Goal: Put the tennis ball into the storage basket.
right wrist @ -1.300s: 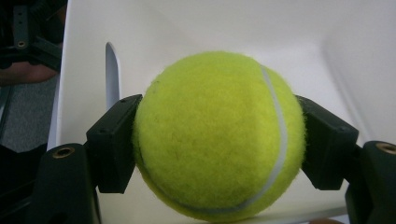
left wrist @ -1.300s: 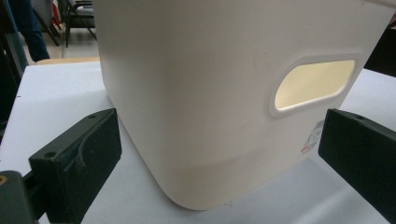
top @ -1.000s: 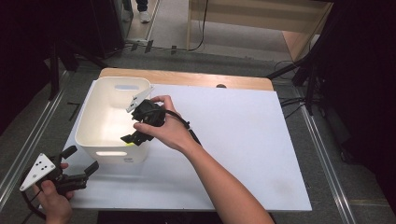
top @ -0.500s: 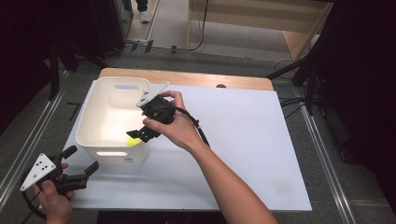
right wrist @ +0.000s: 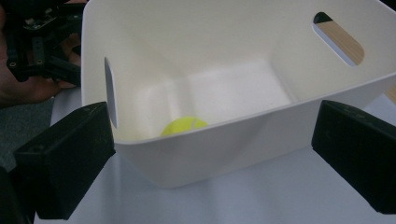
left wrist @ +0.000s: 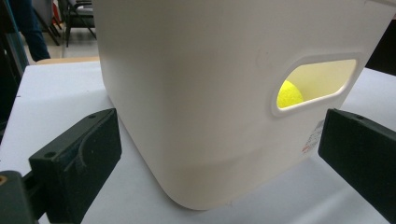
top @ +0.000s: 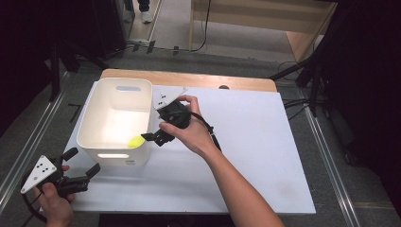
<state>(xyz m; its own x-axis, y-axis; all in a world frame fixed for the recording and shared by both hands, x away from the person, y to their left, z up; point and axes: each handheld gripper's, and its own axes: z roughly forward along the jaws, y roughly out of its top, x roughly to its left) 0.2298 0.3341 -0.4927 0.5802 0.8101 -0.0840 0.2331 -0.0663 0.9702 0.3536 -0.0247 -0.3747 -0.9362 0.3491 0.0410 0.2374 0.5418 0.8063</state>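
Now yellow ball (top: 136,140) inside white bin (top: 90,124); right gripper (top: 152,137) fingers apart.

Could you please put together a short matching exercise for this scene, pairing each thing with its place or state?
Things:
1. yellow ball
2. white bin
3. left hand-held gripper
4. right hand-held gripper

Places or states:
A. open, at the near left corner of the white table, in front of the bin's handle cutout
B. lying on the floor inside the bin
C. open, just outside the bin's right wall
D. standing on the left part of the table

Pairs: 1-B, 2-D, 3-A, 4-C
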